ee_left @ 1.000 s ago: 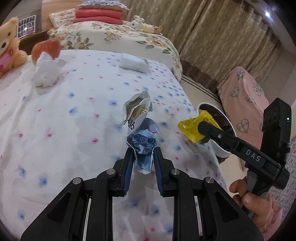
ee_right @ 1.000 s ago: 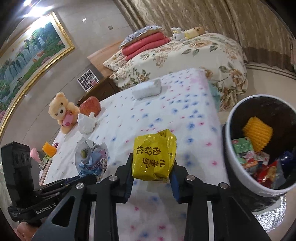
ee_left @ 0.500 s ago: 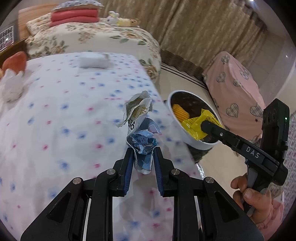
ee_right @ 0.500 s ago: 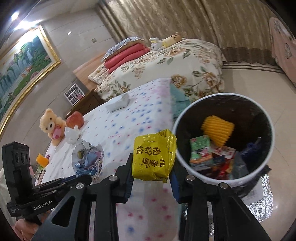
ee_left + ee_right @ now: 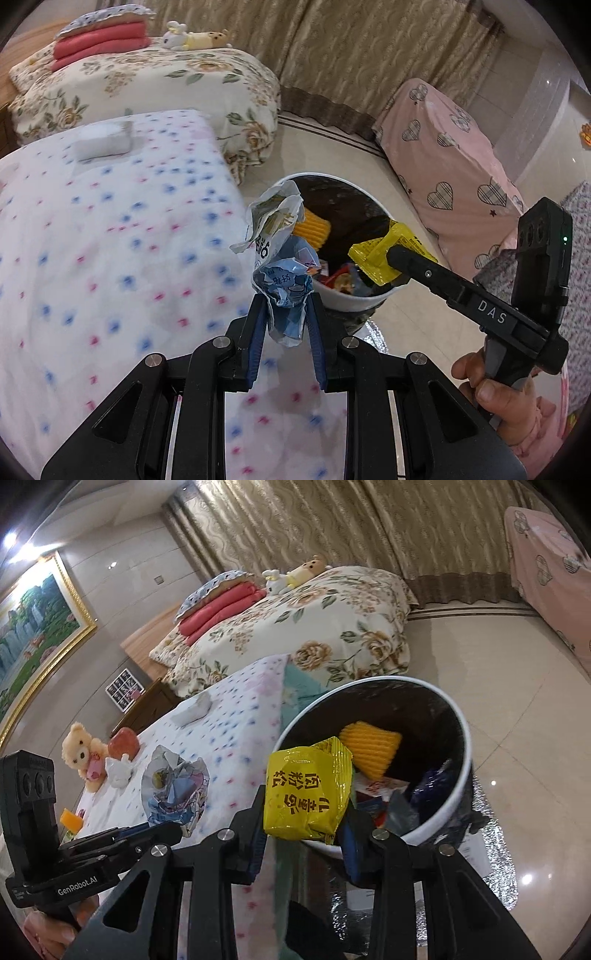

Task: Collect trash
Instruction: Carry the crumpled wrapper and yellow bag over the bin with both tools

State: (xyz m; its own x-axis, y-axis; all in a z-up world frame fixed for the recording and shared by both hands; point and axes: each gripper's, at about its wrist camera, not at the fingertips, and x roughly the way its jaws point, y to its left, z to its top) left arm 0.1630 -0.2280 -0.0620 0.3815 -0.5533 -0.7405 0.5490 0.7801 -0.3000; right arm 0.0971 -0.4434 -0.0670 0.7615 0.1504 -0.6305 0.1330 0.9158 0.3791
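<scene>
Left gripper (image 5: pixel 286 317): its two blue-padded fingers are pinching one crumpled blue-and-white wrapper wad (image 5: pixel 282 269), which is sticking up and forward out of the jaws.
Right gripper (image 5: pixel 304 834): its two fingers are clamping one yellow snack packet (image 5: pixel 306 794) with brown lettering, the packet standing up between the pads.
Packet position: seen from the left wrist camera, the yellow packet is hanging over the open mouth of the bin, right of and ahead of the left gripper's tips.
Wad position: it is sitting beside the near-left rim of the bin, over the edge of the dotted bedspread (image 5: pixel 110 240).
Trash bin (image 5: pixel 463 753): one round white-rimmed bin with a dark liner is standing on the floor just ahead of the right gripper.
Bin contents: one yellow ribbed foam net (image 5: pixel 369 747) and several coloured wrappers, too jumbled to count.
Bedspread items: one white folded pack (image 5: pixel 103 142) is lying far ahead-left of the left gripper; one teddy bear (image 5: pixel 83 753) and one white crumpled tissue (image 5: pixel 118 771) are sitting far left of the right gripper.
Hands: one hand (image 5: pixel 498 391) is gripping the right tool's handle.
</scene>
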